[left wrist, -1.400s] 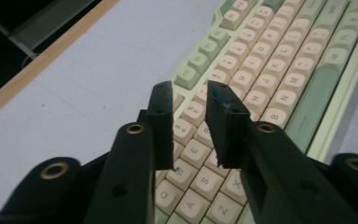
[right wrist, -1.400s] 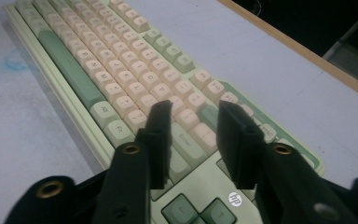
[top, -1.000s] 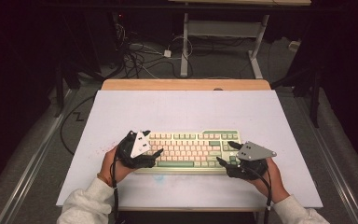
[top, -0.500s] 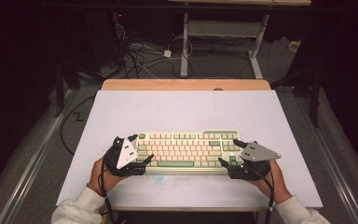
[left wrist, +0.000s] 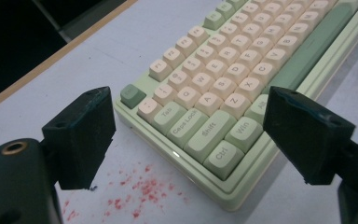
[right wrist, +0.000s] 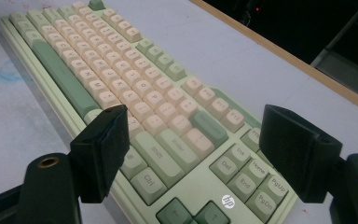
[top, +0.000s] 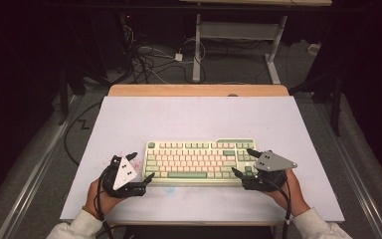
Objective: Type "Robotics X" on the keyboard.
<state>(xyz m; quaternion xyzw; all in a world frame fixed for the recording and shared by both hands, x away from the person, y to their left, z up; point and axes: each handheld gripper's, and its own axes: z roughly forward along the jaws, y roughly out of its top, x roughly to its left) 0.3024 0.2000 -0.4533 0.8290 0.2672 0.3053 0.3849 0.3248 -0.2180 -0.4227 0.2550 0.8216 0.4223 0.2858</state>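
A cream and green keyboard (top: 199,159) lies flat on the white table top (top: 199,119), near its front. My left gripper (top: 140,166) stands open just off the keyboard's left end. In the left gripper view its jaws have widened, and the keyboard's (left wrist: 223,79) Ctrl corner shows beyond the left gripper (left wrist: 189,116), untouched. My right gripper (top: 241,160) hovers open at the keyboard's right end. In the right gripper view the jaws have just narrowed slightly; the right gripper (right wrist: 196,126) straddles the Shift and Enter keys of the keyboard (right wrist: 135,84) without the pads pressing on it.
Red specks (left wrist: 135,196) stain the table top beside the keyboard's left corner, and a faint blue smudge (right wrist: 4,70) lies in front of it. A wooden strip (top: 199,90) edges the far side. Cables (top: 149,59) and desk legs (top: 197,50) stand on the floor behind.
My left gripper has slid left and toward the near edge, off the keyboard's left end, with its jaws wider. The right gripper and the keyboard have stayed put.
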